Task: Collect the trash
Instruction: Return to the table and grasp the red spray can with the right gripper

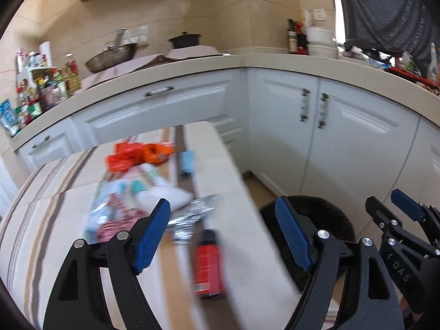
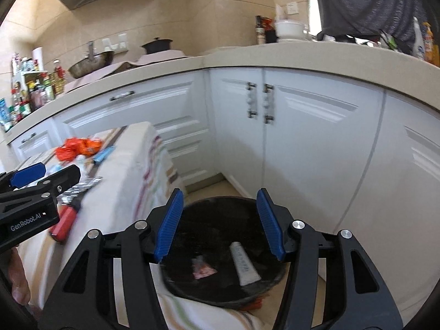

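Right wrist view, black bin (image 2: 220,247) below, tube (image 2: 243,261) inside, striped cloth (image 2: 129,170) beside

Trash on desk (image 1: 242,187) motion-blurred in left wrist view: orange wrappers (image 1: 139,155), silver packet (image 1: 192,214), red bottle (image 1: 207,264); labels unreadable. Bin (image 2: 220,247) rim partly behind right gripper (image 2: 220,220); pink scrap (image 2: 203,269) inside too blurred to name, grey tube (image 2: 243,261) possibly toothpaste. Counter bottles (image 2: 30,93) too small to read.
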`<state>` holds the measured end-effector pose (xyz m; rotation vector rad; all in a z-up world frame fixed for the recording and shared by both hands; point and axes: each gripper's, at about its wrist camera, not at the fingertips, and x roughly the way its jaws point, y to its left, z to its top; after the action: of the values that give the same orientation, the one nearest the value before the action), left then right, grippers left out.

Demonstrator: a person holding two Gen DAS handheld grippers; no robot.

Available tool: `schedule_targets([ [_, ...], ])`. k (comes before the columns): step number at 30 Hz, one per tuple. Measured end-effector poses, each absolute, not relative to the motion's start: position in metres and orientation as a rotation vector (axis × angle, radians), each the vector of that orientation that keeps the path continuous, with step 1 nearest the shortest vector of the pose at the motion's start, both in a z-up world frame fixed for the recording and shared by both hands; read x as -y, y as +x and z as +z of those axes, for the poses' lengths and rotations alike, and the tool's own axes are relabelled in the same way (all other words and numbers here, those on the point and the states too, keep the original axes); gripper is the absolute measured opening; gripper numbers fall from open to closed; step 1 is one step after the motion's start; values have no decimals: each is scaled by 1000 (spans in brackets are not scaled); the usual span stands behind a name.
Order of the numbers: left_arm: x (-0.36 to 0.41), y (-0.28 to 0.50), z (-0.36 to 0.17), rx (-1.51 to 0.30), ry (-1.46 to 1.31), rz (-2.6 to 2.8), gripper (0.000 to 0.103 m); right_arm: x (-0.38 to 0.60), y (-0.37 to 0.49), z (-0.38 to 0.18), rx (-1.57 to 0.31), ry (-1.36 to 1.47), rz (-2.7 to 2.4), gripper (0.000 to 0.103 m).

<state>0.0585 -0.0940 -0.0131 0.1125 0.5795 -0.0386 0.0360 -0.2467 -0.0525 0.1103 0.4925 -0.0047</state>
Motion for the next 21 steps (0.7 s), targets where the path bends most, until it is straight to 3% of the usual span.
schedule_targets([
  [21,-52,30,-27,-606,25,211,77,99,24,-48,-524,-7,223,54],
])
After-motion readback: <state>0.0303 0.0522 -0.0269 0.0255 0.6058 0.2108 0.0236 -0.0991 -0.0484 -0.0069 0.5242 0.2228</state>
